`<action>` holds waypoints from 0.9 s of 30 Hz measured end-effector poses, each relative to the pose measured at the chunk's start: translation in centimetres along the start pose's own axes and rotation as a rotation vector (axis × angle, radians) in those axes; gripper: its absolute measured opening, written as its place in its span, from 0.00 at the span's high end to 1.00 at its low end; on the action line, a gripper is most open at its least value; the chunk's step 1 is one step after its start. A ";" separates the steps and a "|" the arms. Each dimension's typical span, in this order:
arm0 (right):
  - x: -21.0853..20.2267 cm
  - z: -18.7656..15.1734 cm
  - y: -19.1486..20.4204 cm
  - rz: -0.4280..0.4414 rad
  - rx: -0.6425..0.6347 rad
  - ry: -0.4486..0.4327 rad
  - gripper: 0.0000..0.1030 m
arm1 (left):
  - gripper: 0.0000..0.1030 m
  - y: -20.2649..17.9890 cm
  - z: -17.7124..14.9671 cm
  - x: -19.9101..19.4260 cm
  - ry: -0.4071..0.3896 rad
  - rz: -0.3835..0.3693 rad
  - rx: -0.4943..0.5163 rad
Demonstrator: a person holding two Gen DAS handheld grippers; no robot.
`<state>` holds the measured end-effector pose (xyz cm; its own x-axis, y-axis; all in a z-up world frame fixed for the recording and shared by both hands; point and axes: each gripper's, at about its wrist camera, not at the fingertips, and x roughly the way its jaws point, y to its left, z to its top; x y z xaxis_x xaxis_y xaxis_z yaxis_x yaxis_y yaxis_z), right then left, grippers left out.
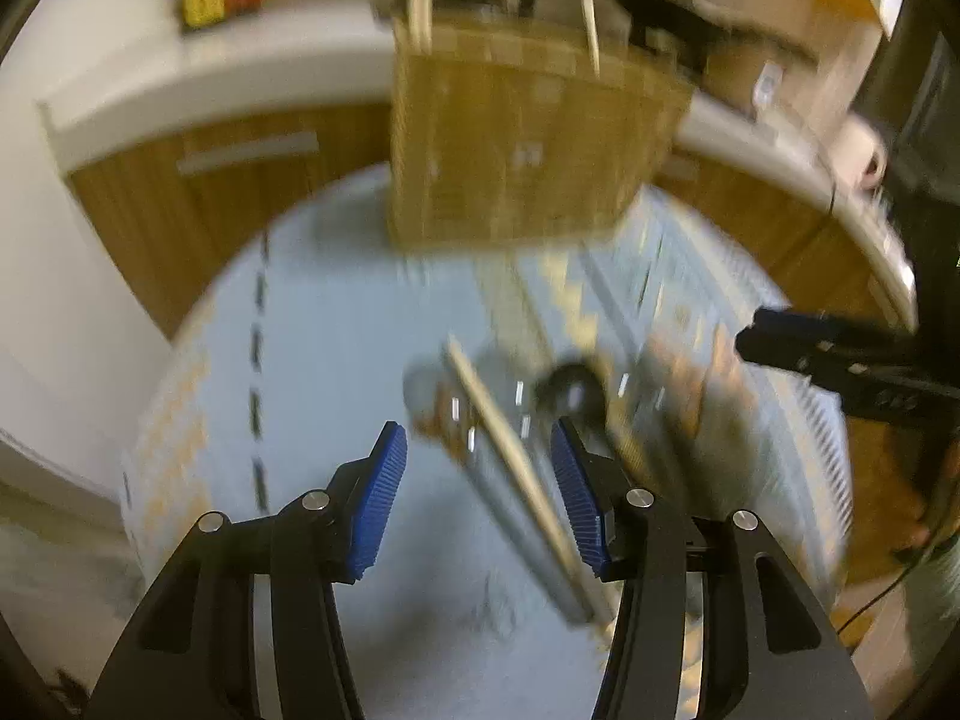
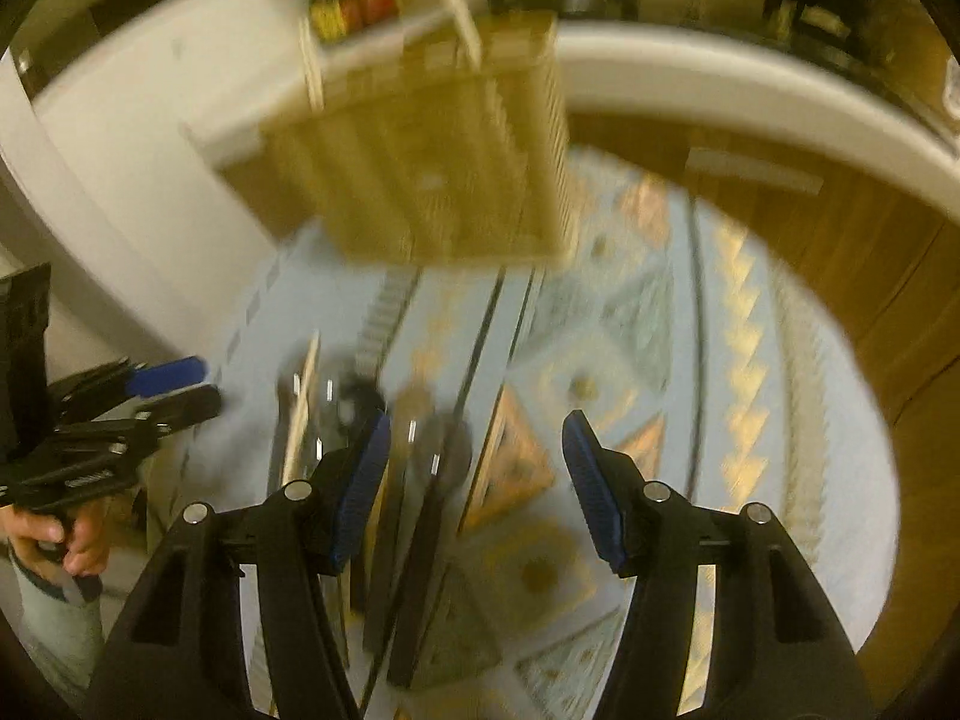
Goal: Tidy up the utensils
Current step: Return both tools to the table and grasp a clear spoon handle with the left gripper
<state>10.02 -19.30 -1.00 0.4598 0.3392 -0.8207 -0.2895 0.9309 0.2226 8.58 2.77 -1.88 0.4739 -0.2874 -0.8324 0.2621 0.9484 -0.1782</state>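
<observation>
The left gripper [image 1: 477, 498] hangs with its blue pads [image 1: 381, 504] spread wide and nothing between them touching either pad; just ahead and slightly right of its gap lies the heap of utensils [image 1: 510, 450], where a pale wooden stick [image 1: 516, 462] runs diagonally beside a metal handle and a dark rounded head sits at the far right of the pile. The right gripper [image 2: 477, 492] is likewise spread and empty, its left pad over the same utensils [image 2: 372, 438], which from this side lie near and to the left. Both views are smeared by motion, so exact pieces are hard to tell apart. The heap rests on a round table covered by a light blue patterned cloth [image 1: 312, 324], and at the far edge stands the wooden holder [image 1: 516, 138], upright, with a few pale sticks already poking from its slots. The step in hand looks like picking one piece: it would go best to settle the left gripper, centre a single handle between the pads, close near mid-length, then lift clear before tipping it toward a free slot. Grabbing two crossed pieces at once is the likely slip.
</observation>
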 end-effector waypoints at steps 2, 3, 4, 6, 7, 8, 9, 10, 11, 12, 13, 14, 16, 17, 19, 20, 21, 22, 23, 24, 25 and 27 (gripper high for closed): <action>0.9 -0.8 0.4 0.000 -0.009 0.055 0.47 | 0.56 -0.1 -0.8 1.3 0.048 0.012 0.015; 1.3 -1.2 0.6 0.002 -0.014 0.072 0.48 | 0.62 -0.1 -1.2 1.7 0.061 0.014 0.022; 1.5 -1.5 0.8 0.005 -0.021 0.088 0.50 | 0.64 -0.1 -1.4 2.0 0.071 0.019 0.027; 1.7 -1.6 1.2 0.001 -0.033 0.104 0.51 | 0.67 0.0 -1.6 2.4 0.078 0.027 0.029; 1.8 -1.7 1.5 -0.004 -0.041 0.109 0.52 | 0.67 0.1 -1.6 2.6 0.078 0.038 0.028; 1.9 -1.8 1.6 -0.008 -0.049 0.112 0.52 | 0.67 0.2 -1.5 2.7 0.075 0.045 0.026; 2.0 -1.7 1.8 -0.012 -0.053 0.114 0.52 | 0.67 0.4 -1.4 3.0 0.073 0.048 0.023; 2.1 -1.8 1.9 -0.016 -0.058 0.117 0.52 | 0.67 0.6 -1.4 3.2 0.073 0.048 0.014; 2.2 -1.8 2.0 -0.018 -0.061 0.120 0.52 | 0.67 0.6 -1.3 3.4 0.075 0.052 0.013; 2.3 -1.9 2.0 -0.021 -0.063 0.124 0.52 | 0.67 0.6 -1.2 3.5 0.077 0.063 0.015; 2.4 -1.9 2.0 -0.022 -0.063 0.127 0.52 | 0.67 0.6 -1.2 3.9 0.080 0.087 0.024; 2.5 -1.8 2.0 -0.024 -0.064 0.131 0.52 | 0.67 0.0 -1.1 4.0 0.085 0.100 0.030; 2.8 -1.6 1.9 -0.027 -0.065 0.137 0.52 | 0.67 -0.2 -0.9 4.2 0.080 0.106 0.038; 2.9 -1.4 1.8 -0.028 -0.064 0.141 0.52 | 0.67 -0.4 -0.7 4.4 0.085 0.103 0.035; 3.1 -1.3 1.7 -0.023 -0.059 0.151 0.52 | 0.68 -0.8 -0.3 4.7 0.093 0.107 0.035; 3.3 -1.3 1.8 -0.019 -0.060 0.156 0.52 | 0.69 -1.1 -0.1 5.0 0.095 0.120 0.047; 3.4 -1.3 2.0 -0.015 -0.065 0.160 0.52 | 0.69 -1.6 0.0 5.2 0.095 0.135 0.062; 3.4 -1.4 2.3 -0.010 -0.075 0.163 0.52 | 0.69 -1.8 0.0 5.2 0.097 0.146 0.078; 3.5 -1.4 2.7 -0.006 -0.087 0.165 0.52 | 0.69 -2.1 -0.2 5.3 0.097 0.161 0.099; 3.5 -1.5 3.1 0.001 -0.100 0.168 0.52 | 0.71 -2.2 -0.3 5.2 0.094 0.167 0.115; 3.4 -1.7 3.3 0.004 -0.106 0.171 0.52 | 0.72 -2.2 -0.5 5.1 0.093 0.166 0.123; 3.4 -1.7 3.6 -0.013 -0.118 0.172 0.52 | 0.86 -2.2 -0.7 4.9 0.094 0.178 0.135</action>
<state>9.08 -15.00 -3.91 0.3167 0.2894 -0.9033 -0.3852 0.9095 0.1564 9.70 -0.66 -5.89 0.4445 -0.0973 -0.8905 0.2944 0.9547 0.0426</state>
